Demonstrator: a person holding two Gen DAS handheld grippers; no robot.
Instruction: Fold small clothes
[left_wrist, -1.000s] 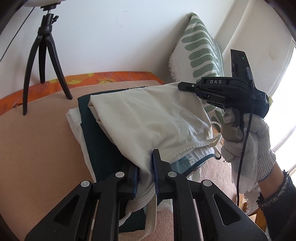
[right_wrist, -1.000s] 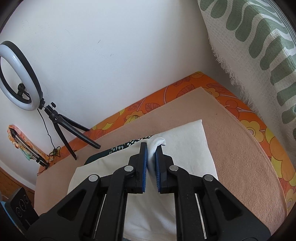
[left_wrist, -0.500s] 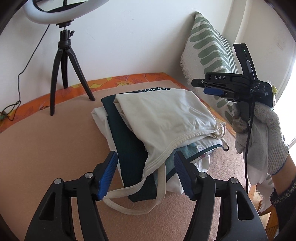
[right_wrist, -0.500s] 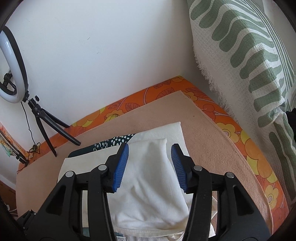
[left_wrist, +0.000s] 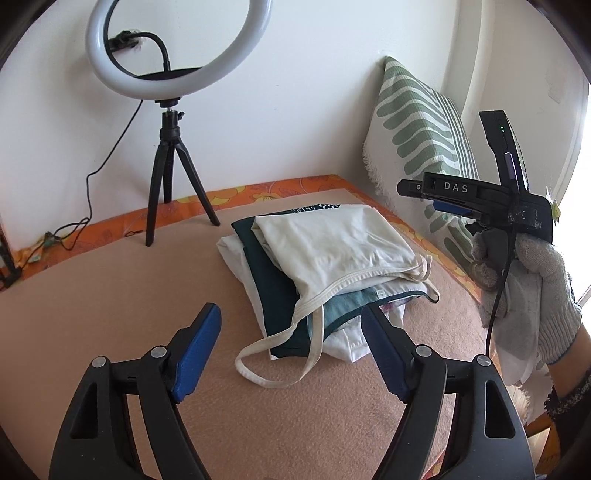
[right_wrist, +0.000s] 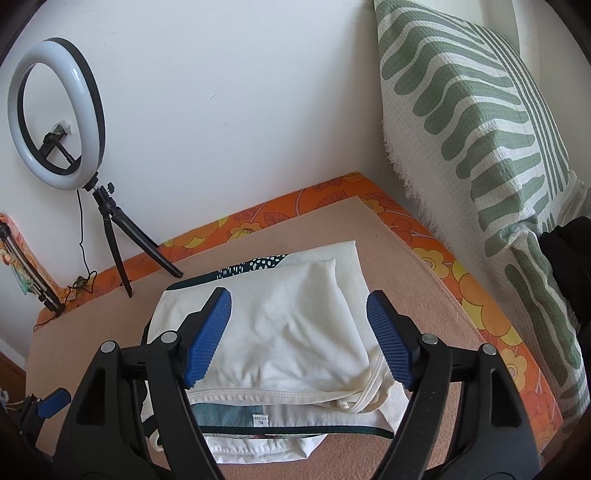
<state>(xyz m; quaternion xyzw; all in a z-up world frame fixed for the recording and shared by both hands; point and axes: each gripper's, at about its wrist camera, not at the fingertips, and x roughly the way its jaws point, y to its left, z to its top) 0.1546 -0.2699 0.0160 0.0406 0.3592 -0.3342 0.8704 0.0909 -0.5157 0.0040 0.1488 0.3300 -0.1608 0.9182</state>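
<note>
Lying folded, cream top (left_wrist: 332, 243) capping stack (left_wrist: 273, 295), straps trailing

Lettering "DAS": white on the black body of the right gripper (left_wrist: 452, 208). Size tag (right_wrist: 260, 419), white, between the fingers, on the teal garment (right_wrist: 229, 413): seemingly "XL", upside down; smaller print illegible.

Clothes pile (left_wrist: 325, 266) lies on the mat (left_wrist: 110, 295); tripod (left_wrist: 173, 184) behind-left, pillow (left_wrist: 421, 147) right (against the wall).

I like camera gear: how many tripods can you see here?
2. One black tripod holds the ring light by the wall; a second shows partly at the far left edge. Others may be hidden.
</note>
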